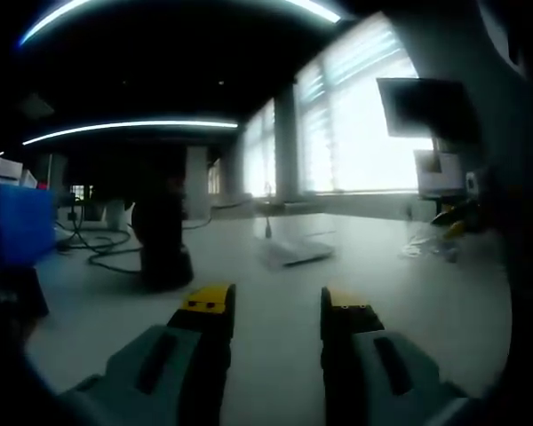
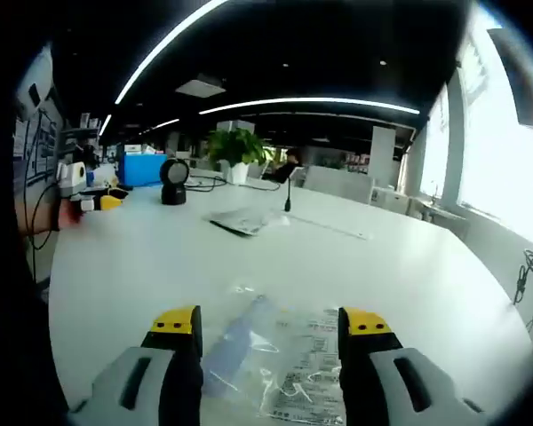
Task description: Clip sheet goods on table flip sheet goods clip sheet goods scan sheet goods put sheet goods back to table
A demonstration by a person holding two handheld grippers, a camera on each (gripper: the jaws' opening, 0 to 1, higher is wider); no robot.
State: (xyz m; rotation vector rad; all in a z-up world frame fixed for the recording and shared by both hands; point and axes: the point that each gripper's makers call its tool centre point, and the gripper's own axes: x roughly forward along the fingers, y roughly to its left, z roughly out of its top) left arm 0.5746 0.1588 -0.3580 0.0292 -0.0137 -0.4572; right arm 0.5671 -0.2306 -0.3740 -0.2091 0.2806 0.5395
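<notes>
Left gripper view: left tool (image 1: 275,311) low in the frame, jaws apart, nothing between them, hovering over the white table (image 1: 275,284). At centre, a pale flat packet (image 1: 295,252) lying on the table; left of it a dark round scanner (image 1: 163,244) with cables, a blue box (image 1: 18,224) at far left, bright blinds along the right. Right gripper view: right tool (image 2: 268,330) at bottom, jaws spread wide either side of the sheet goods (image 2: 289,359), a clear plastic-wrapped flat pack lying flat at lower centre. Likely trouble: thin, slick film hugging a smooth top, so jaws may skid over it or pinch only wrapper and lose it on the flip. Further up, a second packet (image 2: 244,219), a plant (image 2: 235,146), long ceiling lights, an open office.
</notes>
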